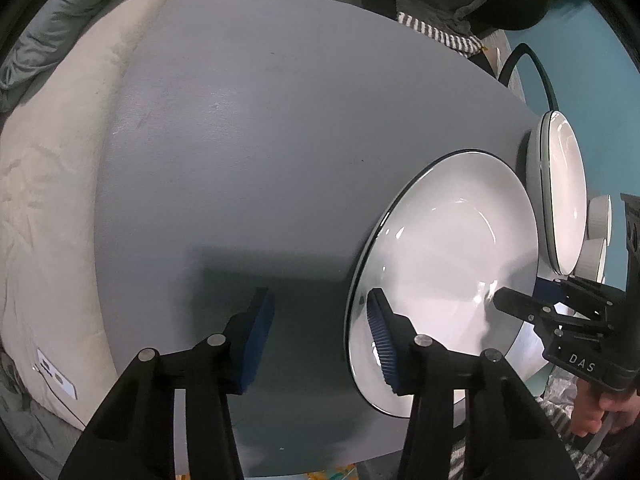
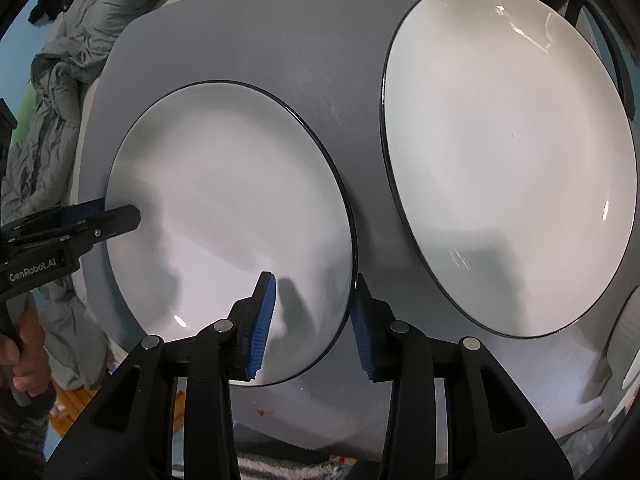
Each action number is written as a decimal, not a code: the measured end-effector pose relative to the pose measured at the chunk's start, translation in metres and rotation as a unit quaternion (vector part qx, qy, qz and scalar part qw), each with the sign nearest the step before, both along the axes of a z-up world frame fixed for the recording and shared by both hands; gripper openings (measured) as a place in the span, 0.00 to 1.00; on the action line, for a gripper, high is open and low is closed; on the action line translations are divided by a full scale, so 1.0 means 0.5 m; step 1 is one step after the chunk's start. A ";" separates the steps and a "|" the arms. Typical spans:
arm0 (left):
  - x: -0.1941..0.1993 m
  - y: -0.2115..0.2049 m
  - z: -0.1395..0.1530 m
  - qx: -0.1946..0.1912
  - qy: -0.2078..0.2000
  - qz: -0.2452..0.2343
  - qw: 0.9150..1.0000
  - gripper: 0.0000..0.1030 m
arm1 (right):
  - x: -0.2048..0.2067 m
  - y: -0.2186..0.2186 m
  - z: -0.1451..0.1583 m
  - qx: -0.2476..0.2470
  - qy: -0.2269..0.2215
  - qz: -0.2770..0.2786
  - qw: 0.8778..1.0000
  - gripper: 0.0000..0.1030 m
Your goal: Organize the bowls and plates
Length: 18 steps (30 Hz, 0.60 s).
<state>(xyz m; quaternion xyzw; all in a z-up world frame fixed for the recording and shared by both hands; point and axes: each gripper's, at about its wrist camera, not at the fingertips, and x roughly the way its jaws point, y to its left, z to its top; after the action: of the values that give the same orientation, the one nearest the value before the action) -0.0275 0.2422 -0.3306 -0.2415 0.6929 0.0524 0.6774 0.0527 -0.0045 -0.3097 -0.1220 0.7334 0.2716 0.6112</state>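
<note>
Left to right: the left gripper (image 1: 320, 340) points steeply down at the left edge of the near plate (image 2: 232, 232), which lies flat on the grey tabletop (image 1: 240, 140). One blue-padded finger stands over the bare tabletop outside the rim, the other over the plate's white face, so the dark rim runs between the fingers; they are part open, and whether either pad touches the plate cannot be told. The right gripper (image 2: 314, 324) likewise points steeply down at the plate's opposite edge: its left finger is above the plate's inner face, its right finger just outside the rim, and the rim passes through the gap. These fingers are also part open, with no visible press on the rim. A hand (image 2: 24, 352) grips the left gripper's handle at the far left of the right wrist view. A second plate (image 2: 512, 160), round and dark-rimmed like the first, lies flat to the right, near but apart. Beyond it, small white bowls (image 1: 598, 220) sit at the tabletop's edge.
</note>
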 end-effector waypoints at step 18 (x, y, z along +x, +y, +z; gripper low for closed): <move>0.007 -0.024 0.013 -0.007 -0.013 -0.019 1.000 0.12 | 0.003 -0.010 -0.011 -0.013 0.004 -0.004 1.000 0.20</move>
<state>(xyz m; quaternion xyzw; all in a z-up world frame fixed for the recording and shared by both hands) -0.0241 0.2300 -0.3243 -0.2334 0.6886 0.0317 0.6858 0.0540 -0.0098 -0.3152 -0.1256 0.7397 0.2602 0.6077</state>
